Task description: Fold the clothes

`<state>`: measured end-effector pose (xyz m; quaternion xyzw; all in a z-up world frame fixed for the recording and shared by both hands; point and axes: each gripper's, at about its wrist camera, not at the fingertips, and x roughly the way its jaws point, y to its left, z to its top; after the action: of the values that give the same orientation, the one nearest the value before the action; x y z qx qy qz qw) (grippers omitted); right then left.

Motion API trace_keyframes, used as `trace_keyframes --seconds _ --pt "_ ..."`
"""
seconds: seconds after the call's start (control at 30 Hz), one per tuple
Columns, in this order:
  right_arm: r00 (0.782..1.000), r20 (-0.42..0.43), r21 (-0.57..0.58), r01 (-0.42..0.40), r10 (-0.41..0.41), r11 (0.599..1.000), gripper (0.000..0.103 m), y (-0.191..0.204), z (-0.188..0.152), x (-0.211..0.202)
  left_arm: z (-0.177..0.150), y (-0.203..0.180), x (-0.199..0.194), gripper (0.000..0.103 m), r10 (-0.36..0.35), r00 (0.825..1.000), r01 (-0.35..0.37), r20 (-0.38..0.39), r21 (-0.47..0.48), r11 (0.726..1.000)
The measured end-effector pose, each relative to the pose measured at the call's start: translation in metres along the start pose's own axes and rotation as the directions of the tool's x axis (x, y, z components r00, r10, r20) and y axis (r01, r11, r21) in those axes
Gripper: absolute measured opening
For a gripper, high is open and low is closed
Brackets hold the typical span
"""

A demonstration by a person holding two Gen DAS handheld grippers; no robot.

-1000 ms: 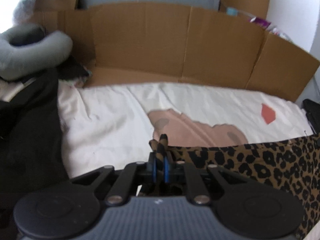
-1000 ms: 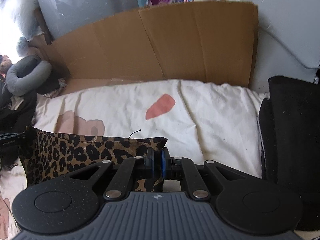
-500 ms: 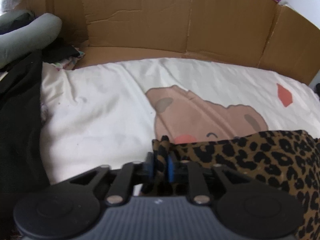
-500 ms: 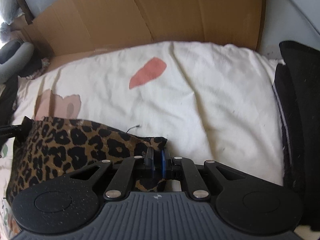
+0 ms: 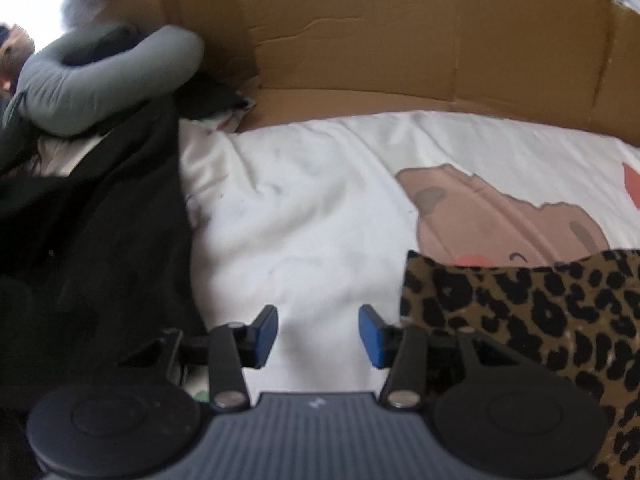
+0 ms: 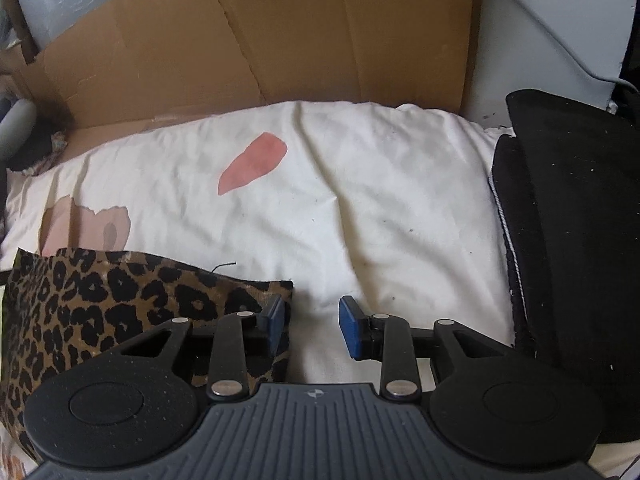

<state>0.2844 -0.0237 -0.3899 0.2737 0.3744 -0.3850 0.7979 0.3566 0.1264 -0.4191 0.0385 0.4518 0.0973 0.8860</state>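
**Both grippers let go of the leopard cloth**

A second ago we had each gripper pinched on a corner of the leopard-print cloth (image 5: 520,320); since then both have released it, and the cloth lies flat on the white sheet (image 5: 312,208). Our left gripper (image 5: 318,332) has its jaws opening, with only bare sheet between the blue pads (image 5: 266,330); the cloth's near corner sits just to the right of its right pad, outside the gap. Our right gripper (image 6: 312,326) is opening too, again with nothing between the pads but sheet. In the right wrist view the cloth (image 6: 120,304) ends at a straight edge beside the left pad (image 6: 276,320), and part of it runs under that finger's linkage, so we cannot tell whether the pad touches the fabric.

The cloth's far edge covers the lower part of the pink bear print (image 5: 500,216) on the sheet. A stray thread (image 6: 224,266) sticks up from that edge. Beyond the cloth a red patch (image 6: 252,162) marks the sheet, well apart from it. Left of the cloth, across bare sheet, lies a dark heap of clothing (image 5: 92,240) with a grey neck pillow (image 5: 108,80) on top. To the right of the cloth sits a black folded stack (image 6: 568,248). Brown cardboard (image 5: 400,40) stands behind the sheet
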Motion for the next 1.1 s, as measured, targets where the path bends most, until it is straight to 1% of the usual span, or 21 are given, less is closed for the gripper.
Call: trace_keyframes --seconds 0.13,0.27,0.33,0.47,0.67,0.87,1.03,1.1 --pt "0.999 0.027 0.011 -0.021 0.020 1.000 0.037 0.003 0.003 -0.007 0.005 0.001 -0.012 0.047 -0.012 0.999 0.013 0.037 -0.020 1.000" --pt "0.997 0.057 0.007 -0.058 0.058 0.998 0.037 0.016 0.008 -0.013 0.014 -0.015 -0.027 0.047 -0.071 0.995 0.071 0.071 0.003 0.997" --pt "0.993 0.070 -0.013 -0.091 0.092 0.996 0.037 0.027 0.008 -0.016 0.019 -0.027 -0.035 0.047 -0.115 0.990 0.114 0.078 0.018 0.993" --pt "0.985 0.085 -0.060 -0.143 0.148 0.988 0.037 0.051 0.007 -0.019 0.021 -0.052 -0.048 0.047 -0.201 0.976 0.198 0.080 0.043 0.979" --pt "0.974 0.084 -0.136 -0.199 0.212 0.970 0.037 0.080 0.003 -0.021 0.021 -0.088 -0.062 0.045 -0.292 0.953 0.285 0.083 0.086 0.955" --pt "0.961 0.072 -0.199 -0.247 0.266 0.948 0.034 0.095 -0.003 -0.023 0.014 -0.114 -0.068 0.044 -0.354 0.933 0.344 0.066 0.128 0.930" --pt "0.957 0.056 -0.237 -0.264 0.284 0.935 0.033 0.100 -0.008 -0.019 0.004 -0.127 -0.067 0.042 -0.401 0.915 0.389 0.050 0.159 0.907" --pt "0.958 0.048 -0.251 -0.263 0.284 0.932 0.032 0.103 -0.011 -0.017 0.003 -0.131 -0.064 0.041 -0.404 0.914 0.391 0.045 0.172 0.904"
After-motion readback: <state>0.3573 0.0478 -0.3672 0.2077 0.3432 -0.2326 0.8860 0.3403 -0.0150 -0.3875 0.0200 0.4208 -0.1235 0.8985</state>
